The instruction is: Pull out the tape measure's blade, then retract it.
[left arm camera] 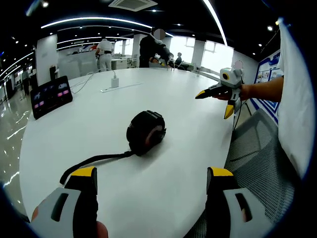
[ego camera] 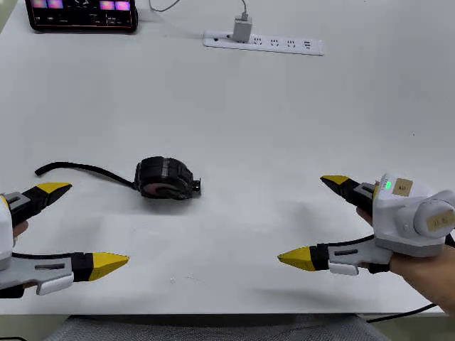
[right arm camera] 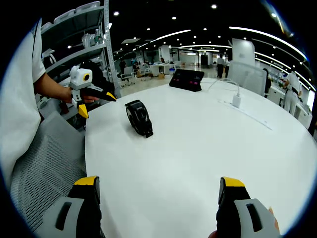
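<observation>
Tape measure, black and lying on its side, rested on the white table between the two grippers, nearer the left one. Its black strap trailed off toward that side, and its blade hook sat against the case. Both the left gripper and the right gripper hovered by the near edge with yellow-tipped jaws spread wide, gripping nothing and well apart from it. Farther back lay a power strip with a charger plugged in, and a dark tablet.
</observation>
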The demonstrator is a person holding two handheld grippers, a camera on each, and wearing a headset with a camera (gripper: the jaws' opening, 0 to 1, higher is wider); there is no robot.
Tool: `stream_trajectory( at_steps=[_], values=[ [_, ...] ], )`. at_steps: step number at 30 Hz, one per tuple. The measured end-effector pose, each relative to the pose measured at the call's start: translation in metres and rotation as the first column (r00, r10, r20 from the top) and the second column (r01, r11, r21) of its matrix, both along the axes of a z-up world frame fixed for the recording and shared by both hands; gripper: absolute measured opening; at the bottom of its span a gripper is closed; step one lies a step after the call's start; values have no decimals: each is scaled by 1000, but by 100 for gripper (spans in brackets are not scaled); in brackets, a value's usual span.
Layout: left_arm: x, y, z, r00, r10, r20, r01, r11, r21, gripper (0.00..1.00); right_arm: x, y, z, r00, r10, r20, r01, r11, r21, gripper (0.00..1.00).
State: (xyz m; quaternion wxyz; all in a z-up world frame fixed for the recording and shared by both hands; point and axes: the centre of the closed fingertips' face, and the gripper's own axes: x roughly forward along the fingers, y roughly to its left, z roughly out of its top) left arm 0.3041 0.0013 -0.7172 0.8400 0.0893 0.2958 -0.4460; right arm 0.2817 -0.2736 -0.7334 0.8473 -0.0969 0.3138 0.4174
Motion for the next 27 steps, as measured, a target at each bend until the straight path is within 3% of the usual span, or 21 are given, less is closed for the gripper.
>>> stream_trajectory(
  at_steps=[5,27],
  values=[
    [-1,1,0,1000,-16,11,16,1000,13,90,-2,-4,0,1000,-11,-3,11,1000,-1,99],
    [-2,5,0,1000,-31,-2,31,999,20,90,-5,-10,-1,1000,-12,-6,12,1000,-17,99]
  ],
)
